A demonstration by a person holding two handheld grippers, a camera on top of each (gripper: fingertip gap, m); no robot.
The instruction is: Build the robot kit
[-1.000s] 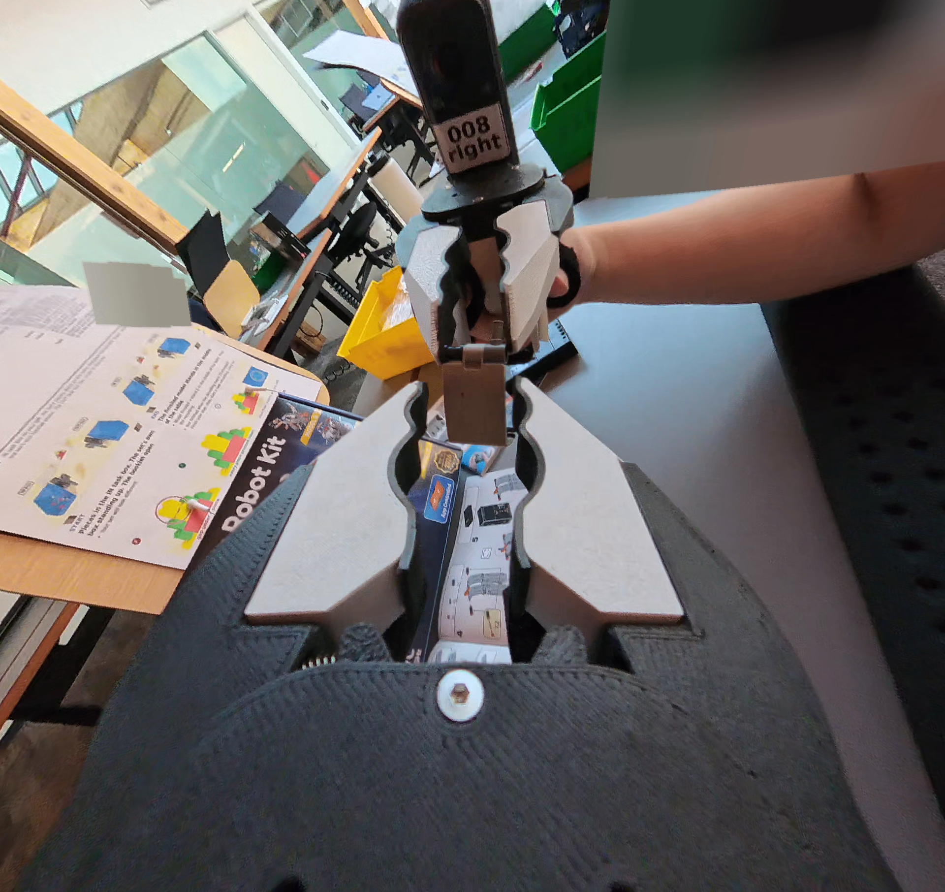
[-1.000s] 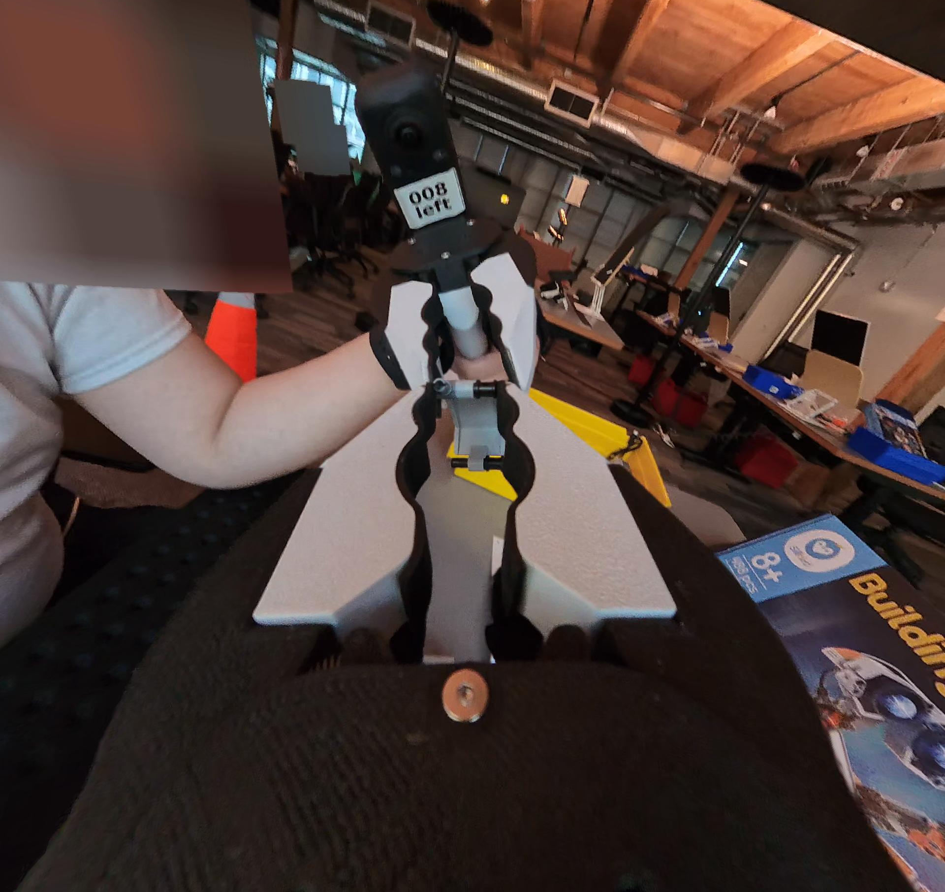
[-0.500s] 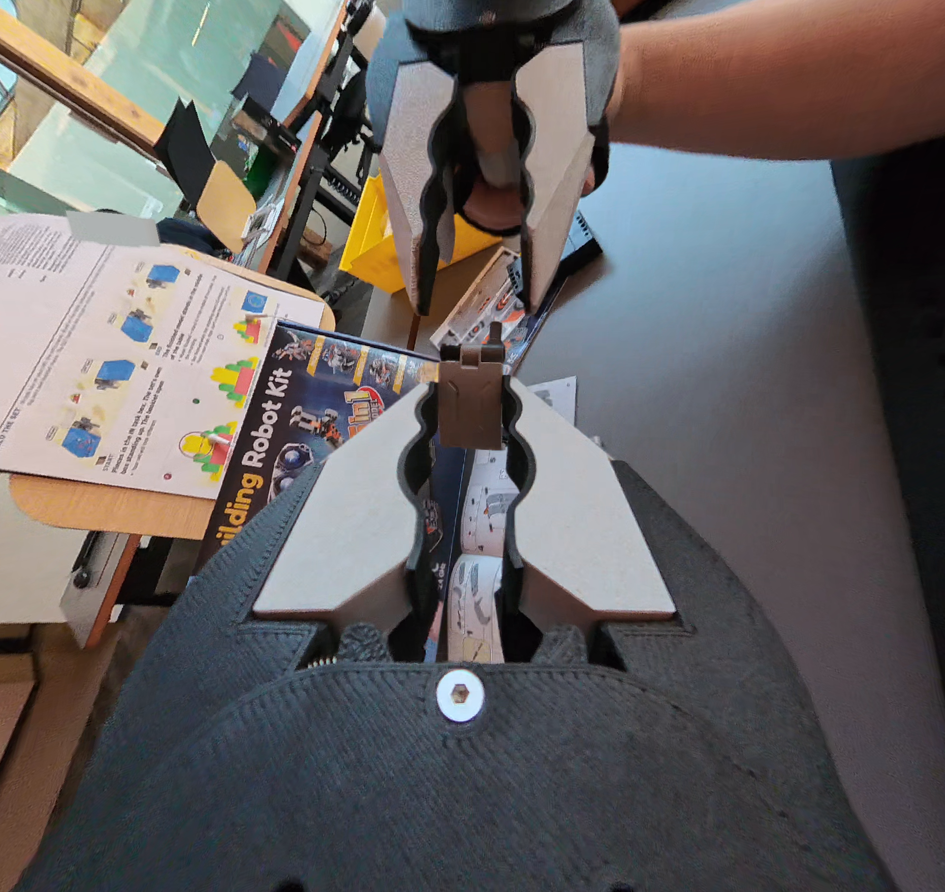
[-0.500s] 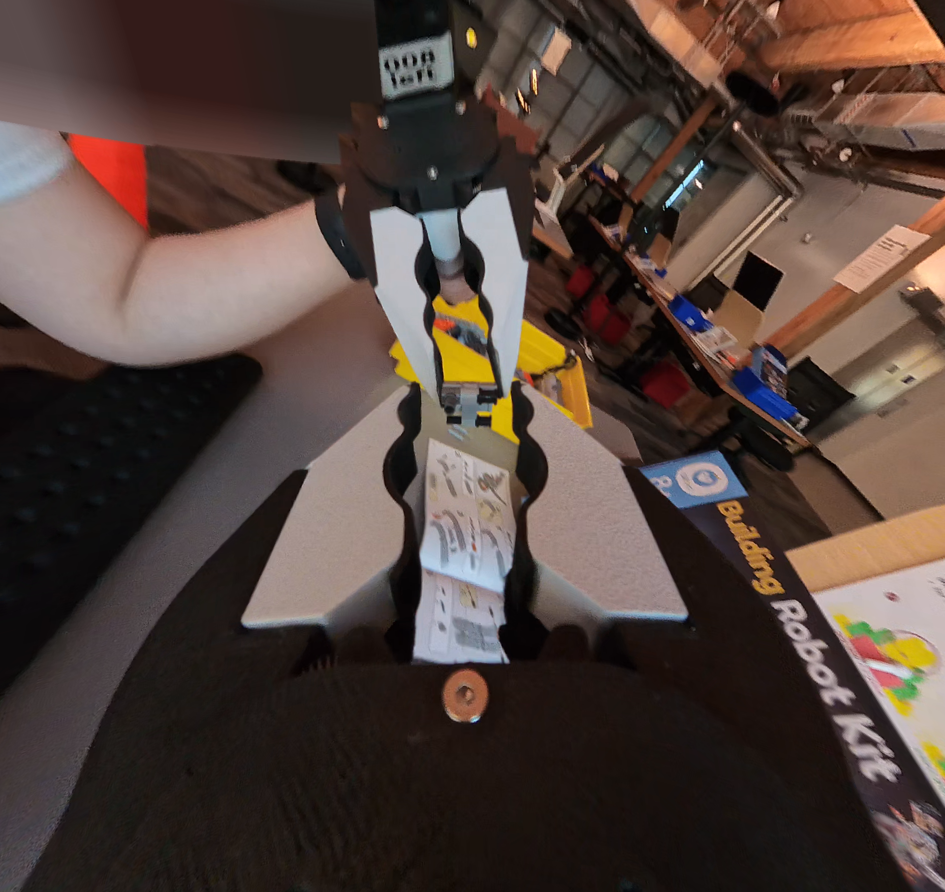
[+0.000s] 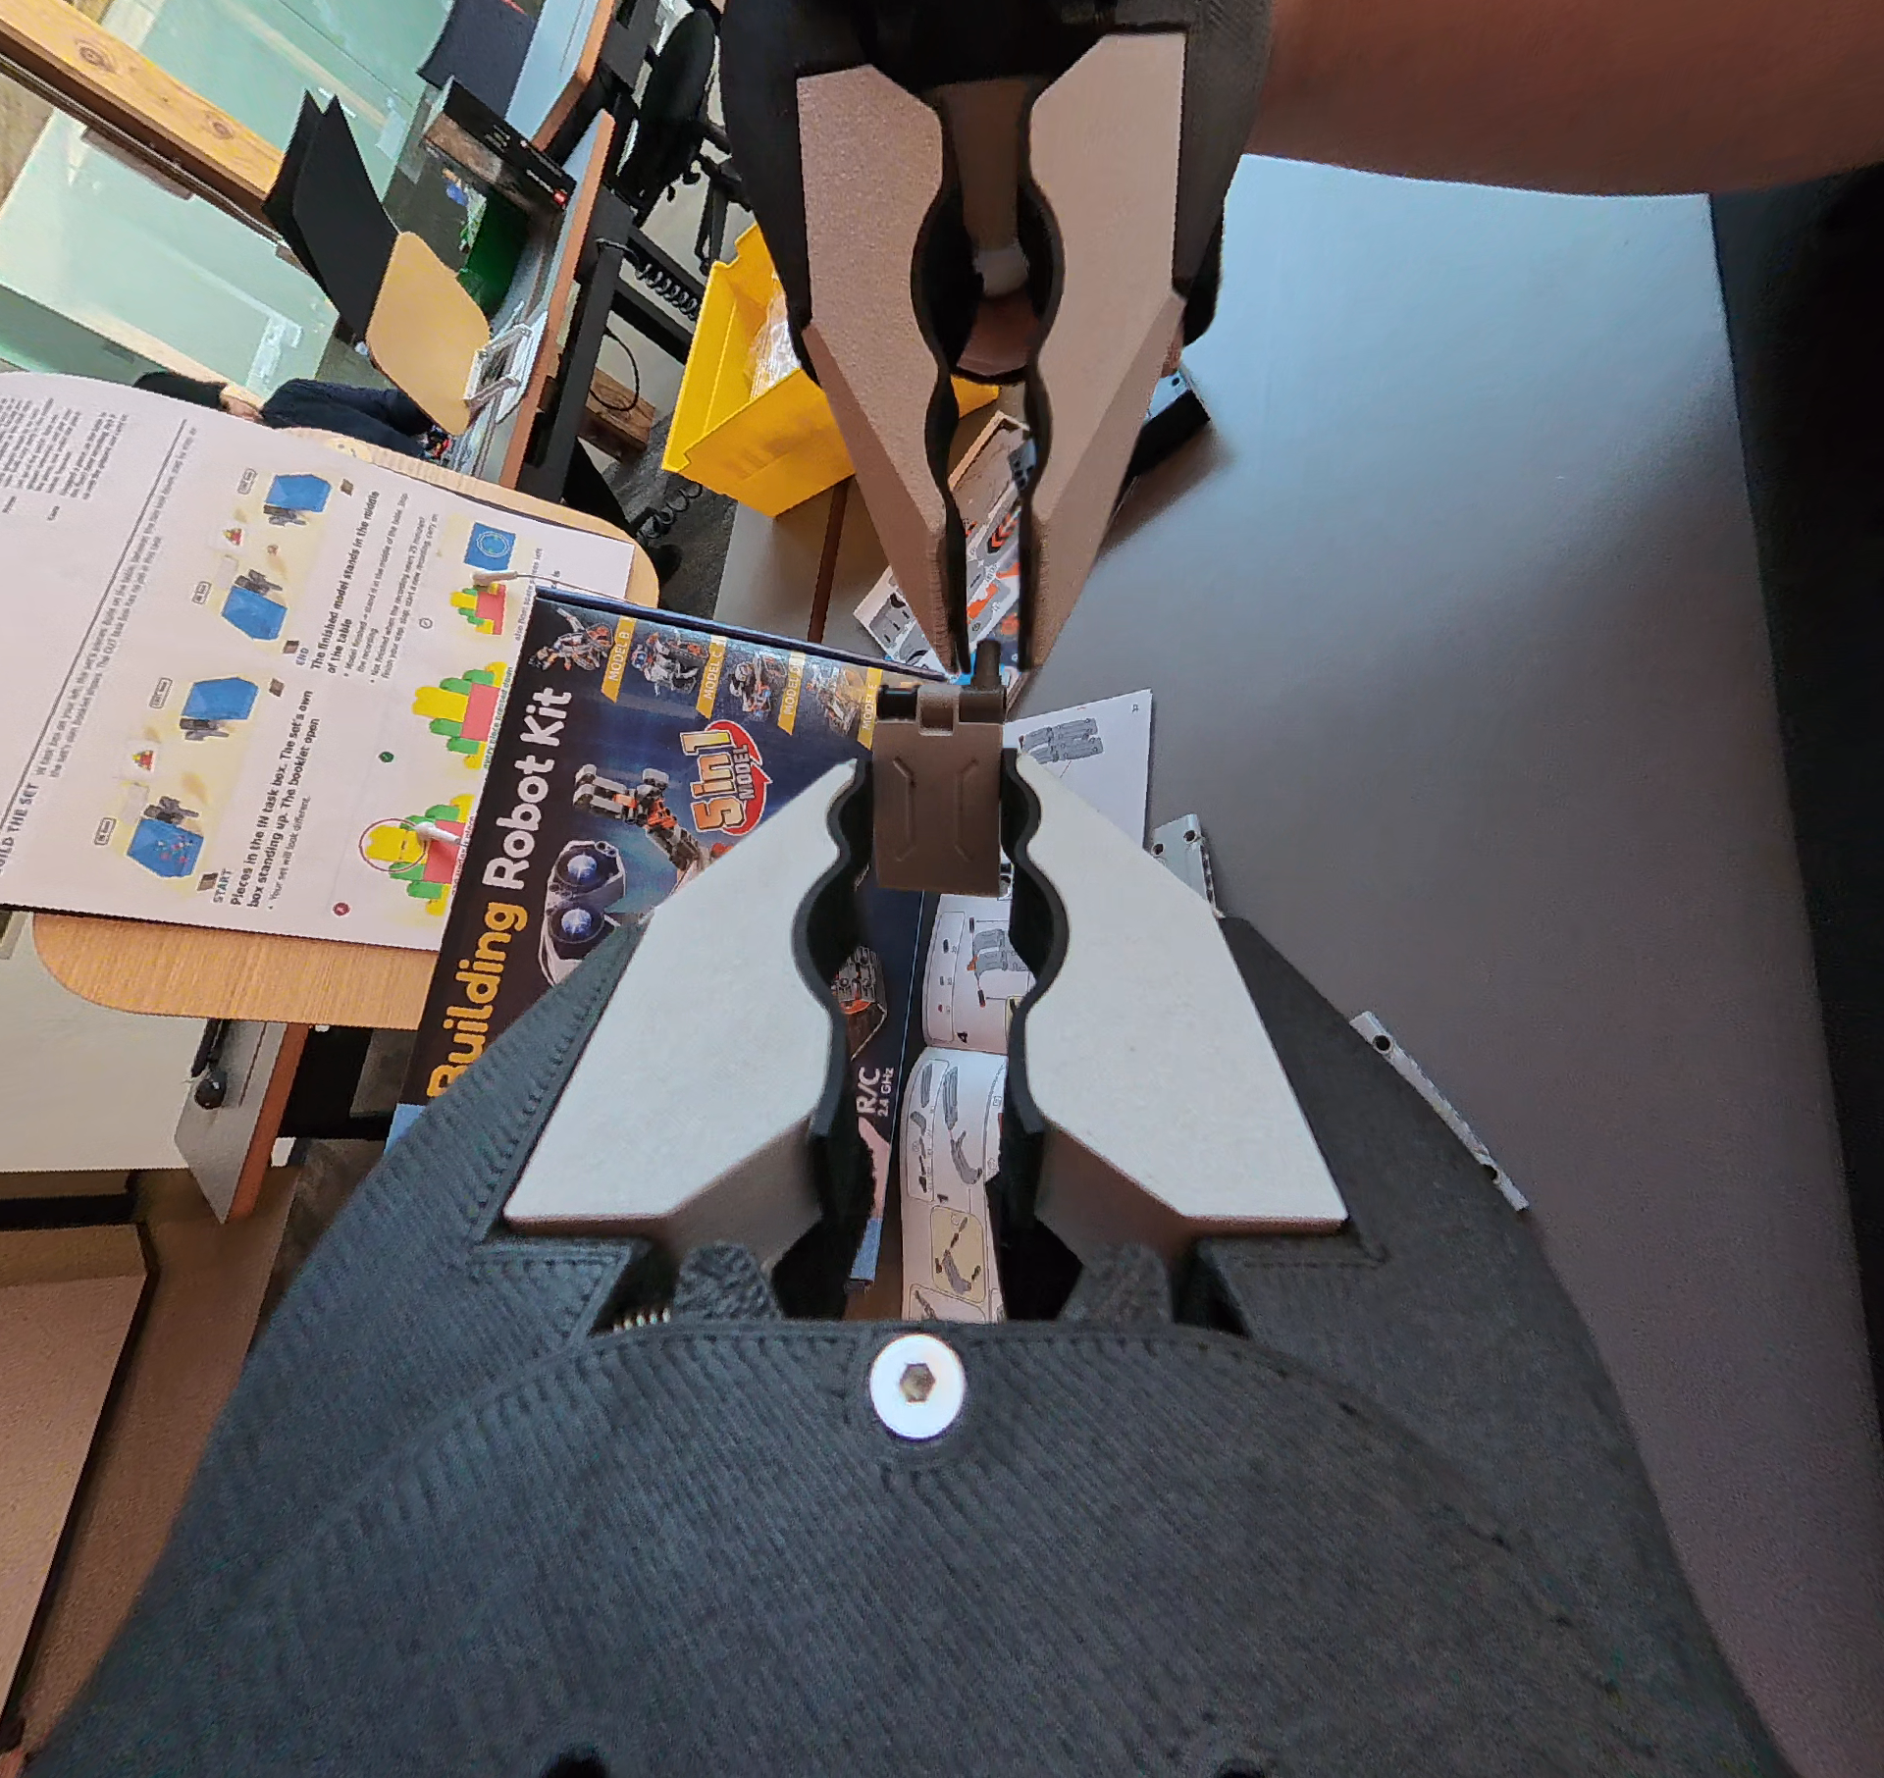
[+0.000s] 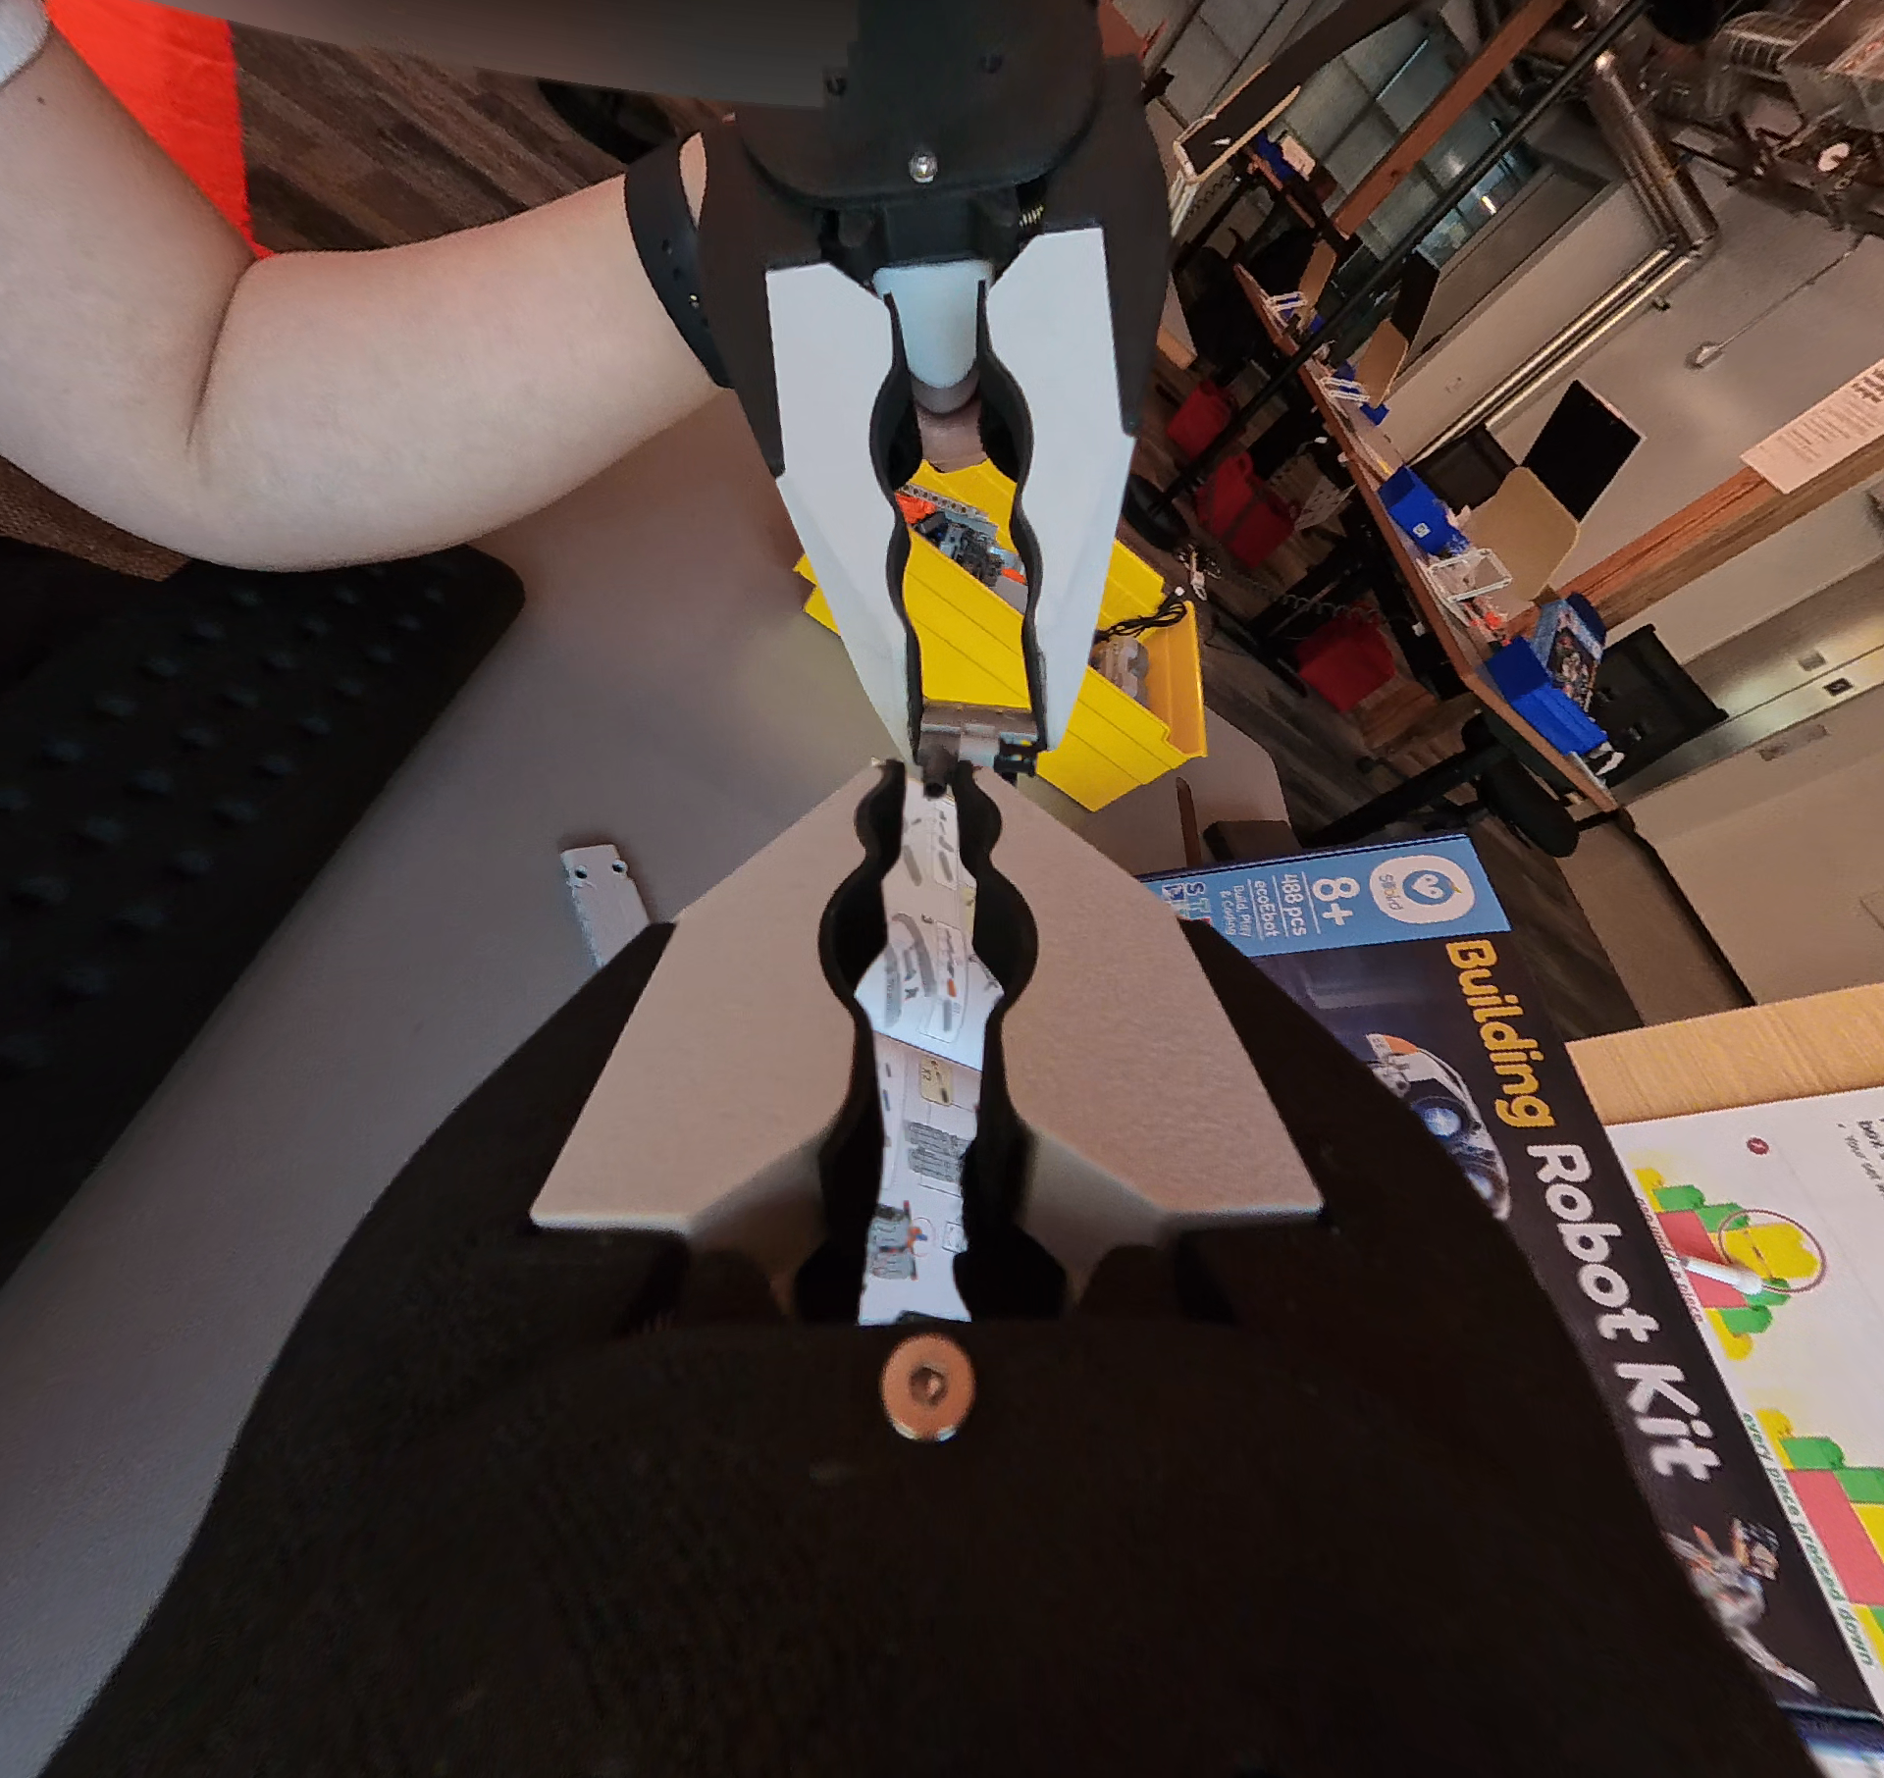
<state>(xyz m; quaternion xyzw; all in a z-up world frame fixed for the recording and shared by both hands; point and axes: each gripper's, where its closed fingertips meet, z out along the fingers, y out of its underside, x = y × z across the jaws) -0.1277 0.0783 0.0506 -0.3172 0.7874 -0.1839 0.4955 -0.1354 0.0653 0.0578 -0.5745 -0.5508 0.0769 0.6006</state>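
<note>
Fingers (image 5: 714,995) of the left gripper (image 5: 938,796) drawn narrow, clamped on a small grey plastic piece (image 5: 936,822). Flat and roughly rectangular, with moulded grooves on its face, a hinge-like top edge and a short black pin (image 5: 987,661) sticking out of it. Held in the air above the table, between the two grippers.

Right gripper (image 5: 984,648) pointing tip to tip at the left one, fingers almost together, tips right at the pin; impossible to tell whether actually pinching it.

Below, a grey table (image 5: 1478,710) with an open instruction booklet (image 5: 958,1077) directly under the left fingers. Beside it a dark blue kit box (image 5: 612,812), lying flat. Further left a white printed sheet (image 5: 255,669) with pictures of coloured blocks, on a pale wooden top (image 5: 204,970). A slim grey strip with holes (image 5: 1427,1107) loose on the table near the right edge. Yellow bin (image 5: 744,414) past the far table edge, small parts inside. Black dimpled mat (image 6: 153,761) along one side. Beyond, a workshop: long desks, chairs, glass walls, timber beams.
</note>
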